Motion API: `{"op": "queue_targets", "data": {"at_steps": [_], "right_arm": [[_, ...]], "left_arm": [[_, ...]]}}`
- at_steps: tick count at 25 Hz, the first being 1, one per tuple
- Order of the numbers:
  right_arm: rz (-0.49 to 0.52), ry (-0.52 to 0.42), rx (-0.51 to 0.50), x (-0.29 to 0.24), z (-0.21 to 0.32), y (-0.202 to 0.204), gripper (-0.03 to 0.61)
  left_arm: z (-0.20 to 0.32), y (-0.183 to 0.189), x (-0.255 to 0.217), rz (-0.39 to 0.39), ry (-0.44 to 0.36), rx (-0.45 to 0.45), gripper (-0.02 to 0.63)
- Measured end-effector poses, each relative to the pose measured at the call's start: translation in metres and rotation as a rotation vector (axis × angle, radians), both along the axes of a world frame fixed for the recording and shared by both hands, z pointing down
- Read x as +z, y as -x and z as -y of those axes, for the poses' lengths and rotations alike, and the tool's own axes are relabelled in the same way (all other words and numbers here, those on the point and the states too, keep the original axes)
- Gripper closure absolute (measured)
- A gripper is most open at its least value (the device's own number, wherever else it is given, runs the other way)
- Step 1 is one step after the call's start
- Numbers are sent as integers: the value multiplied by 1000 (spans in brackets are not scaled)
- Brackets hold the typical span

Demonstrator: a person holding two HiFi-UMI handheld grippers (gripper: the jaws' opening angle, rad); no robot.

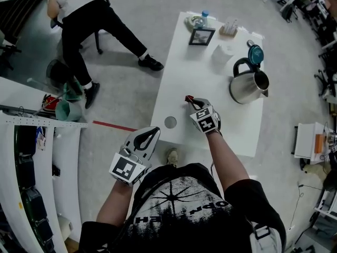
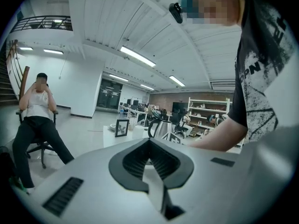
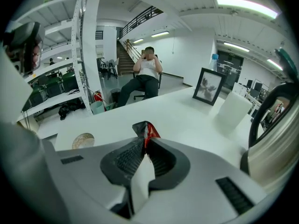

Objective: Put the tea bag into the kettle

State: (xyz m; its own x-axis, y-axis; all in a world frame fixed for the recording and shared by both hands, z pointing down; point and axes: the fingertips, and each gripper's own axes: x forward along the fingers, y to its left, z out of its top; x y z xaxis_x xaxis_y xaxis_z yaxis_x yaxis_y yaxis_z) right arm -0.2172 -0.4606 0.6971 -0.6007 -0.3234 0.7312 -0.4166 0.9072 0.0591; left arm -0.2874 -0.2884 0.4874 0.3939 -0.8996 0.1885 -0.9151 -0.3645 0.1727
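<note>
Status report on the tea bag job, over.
Right gripper shut on tea bag. Left gripper shut, empty. Kettle lid up, path unobstructed.

A white table [image 1: 179, 88] stands on a grey floor. At its far end: a black picture frame [image 1: 201, 36], upright; a water bottle [image 1: 204, 18] with a blue cap just behind the frame; a small box [image 1: 229, 27] to the right of the frame; a white container [image 1: 225, 51] nearer the centre. A round disc [image 1: 170, 122] lies flat near the front edge. A seated person [image 1: 84, 20] occupies a chair left of the table. White shelving [image 1: 52, 157], a green bucket [image 1: 67, 108] and a red floor strip [image 1: 115, 126] lie further left.
</note>
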Motion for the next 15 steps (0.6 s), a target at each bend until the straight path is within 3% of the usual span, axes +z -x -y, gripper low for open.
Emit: {"op": "queue_targets", "data": {"at_steps": [7, 15], "right_arm": [[157, -61, 57, -64, 9, -19, 537], [336, -202, 115, -148, 10, -63, 538]], "left_arm": [[21, -23, -12, 18, -36, 78, 606], [45, -51, -29, 39, -80, 164, 606]]}}
